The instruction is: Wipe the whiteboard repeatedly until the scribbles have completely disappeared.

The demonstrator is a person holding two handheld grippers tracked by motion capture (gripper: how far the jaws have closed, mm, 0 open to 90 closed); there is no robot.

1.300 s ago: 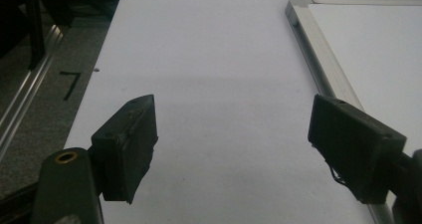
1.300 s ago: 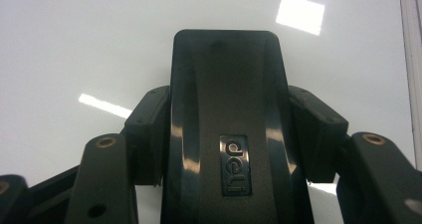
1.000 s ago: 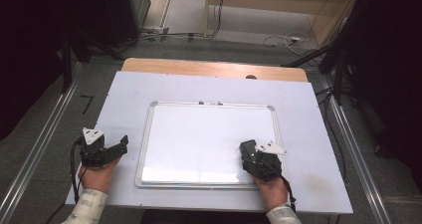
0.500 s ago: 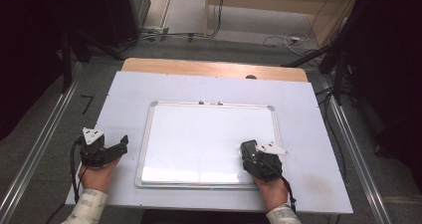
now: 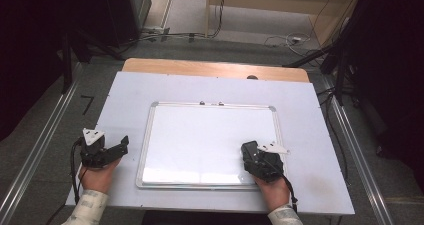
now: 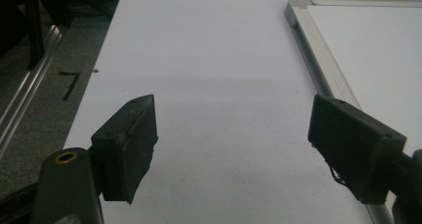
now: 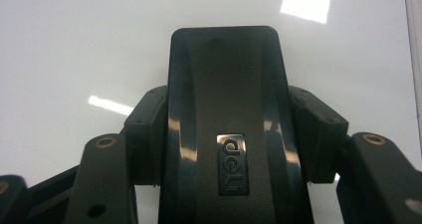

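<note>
A blank whiteboard (image 5: 200, 135) with a metal frame lies flat in the middle of the white table (image 5: 125, 97). My right gripper (image 5: 250, 152) rests over the board's near right corner, shut on a black board eraser (image 5: 248, 148). In the right gripper view the eraser (image 7: 226, 114) stands gripped between both jaws, its "deli" badge facing the camera, above the glossy whiteboard (image 7: 74, 45). My left gripper (image 5: 119, 147) lies on the table just left of the board's frame. Its jaws stand wide open and hold nothing, as the left gripper (image 6: 234, 144) shows beside the whiteboard's frame (image 6: 318, 59).
A wooden strip (image 5: 215, 69) runs along the table's far edge, with a small dark object (image 5: 252, 77) on it. Two small fittings (image 5: 211, 103) sit on the board's top frame. Metal rails (image 5: 40, 150) flank the table, and cables lie on the floor beyond.
</note>
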